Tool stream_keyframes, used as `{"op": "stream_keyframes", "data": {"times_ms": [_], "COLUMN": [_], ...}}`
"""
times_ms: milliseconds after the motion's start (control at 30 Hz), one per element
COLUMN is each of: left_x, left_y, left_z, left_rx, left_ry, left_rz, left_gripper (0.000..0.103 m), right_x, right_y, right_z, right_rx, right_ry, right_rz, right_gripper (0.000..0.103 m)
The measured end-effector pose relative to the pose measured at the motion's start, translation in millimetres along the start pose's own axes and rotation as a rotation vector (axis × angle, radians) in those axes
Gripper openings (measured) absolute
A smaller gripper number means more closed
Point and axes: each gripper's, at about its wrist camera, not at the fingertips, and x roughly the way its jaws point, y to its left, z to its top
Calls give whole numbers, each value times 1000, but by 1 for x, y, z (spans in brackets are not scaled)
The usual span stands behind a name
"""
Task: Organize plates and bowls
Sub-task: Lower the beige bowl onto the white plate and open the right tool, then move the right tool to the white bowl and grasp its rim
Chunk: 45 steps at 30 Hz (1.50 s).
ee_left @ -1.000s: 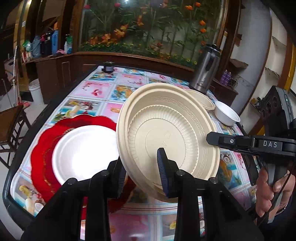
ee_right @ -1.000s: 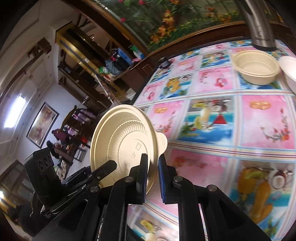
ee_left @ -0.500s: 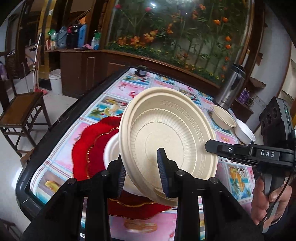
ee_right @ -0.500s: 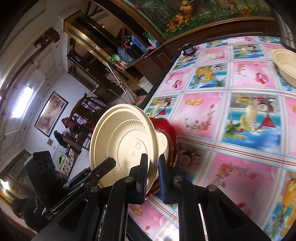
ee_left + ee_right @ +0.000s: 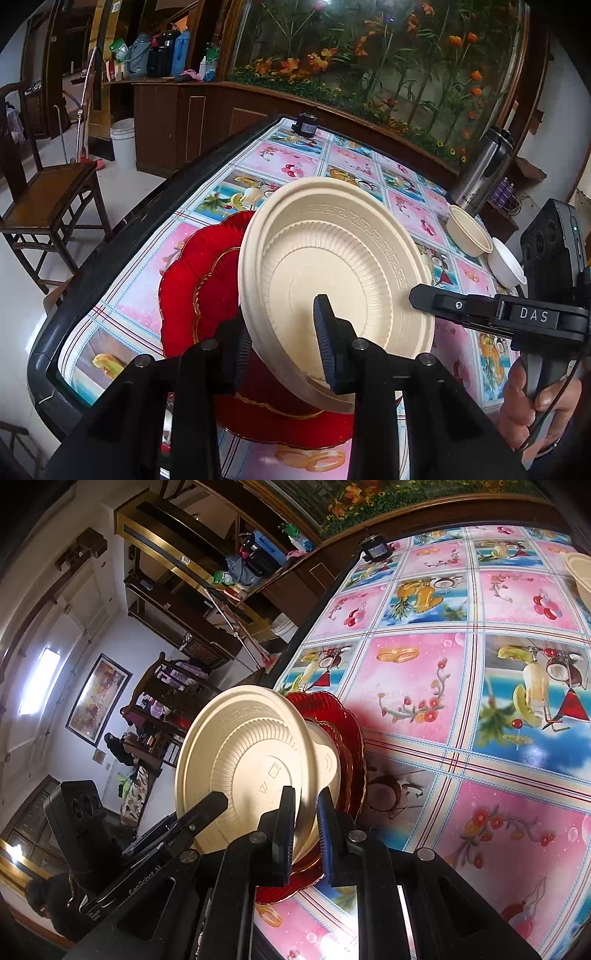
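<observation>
A beige ribbed plate (image 5: 332,280) hangs tilted above the table, gripped from two sides. My left gripper (image 5: 282,347) is shut on its near rim, one finger inside the dish and one behind it. My right gripper (image 5: 304,830) is shut on the opposite rim, and its fingertips (image 5: 417,295) show at the plate's right edge in the left wrist view. The plate's underside (image 5: 251,760) faces the right wrist camera. Under it lies a red scalloped plate (image 5: 192,288) with a gold line. A pale plate (image 5: 327,753) rests on the red one (image 5: 351,731), mostly hidden.
A beige bowl (image 5: 469,232) and a white bowl (image 5: 508,264) stand at the far right by a steel flask (image 5: 484,173). A small black object (image 5: 306,123) sits at the table's far edge. A wooden chair (image 5: 48,192) stands left of the table. A hand (image 5: 532,398) holds the right gripper.
Both grippers have carried the beige plate left and slightly down. It now hangs over the red plate and covers the white plate that showed before.
</observation>
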Motion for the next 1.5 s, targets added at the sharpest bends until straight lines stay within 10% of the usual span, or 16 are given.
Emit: {"op": "stream_keyframes", "data": {"times_ms": [500,633,967,1267,1500], "left_x": [1,-3,-23,-36,-3], "left_y": [9,12,9,-53,-126], "left_z": [1,2,8,3,-26], "left_rx": [-46,-54,-53,102,279], "left_ry": [16,6,-75,-154,-57], "left_rz": [13,20,35,-4,-84], "left_gripper": [30,53,54,66,68], "right_x": [-1,-5,-26,-58,-87], "right_y": [2,4,-5,-47,-100], "right_z": [-2,-3,-5,-7,-8], "right_rx": [-4,-11,3,38,130], "right_ry": [6,3,-37,-108,-165], "right_rz": [16,19,29,-50,-102], "right_gripper": [18,20,21,22,22]}}
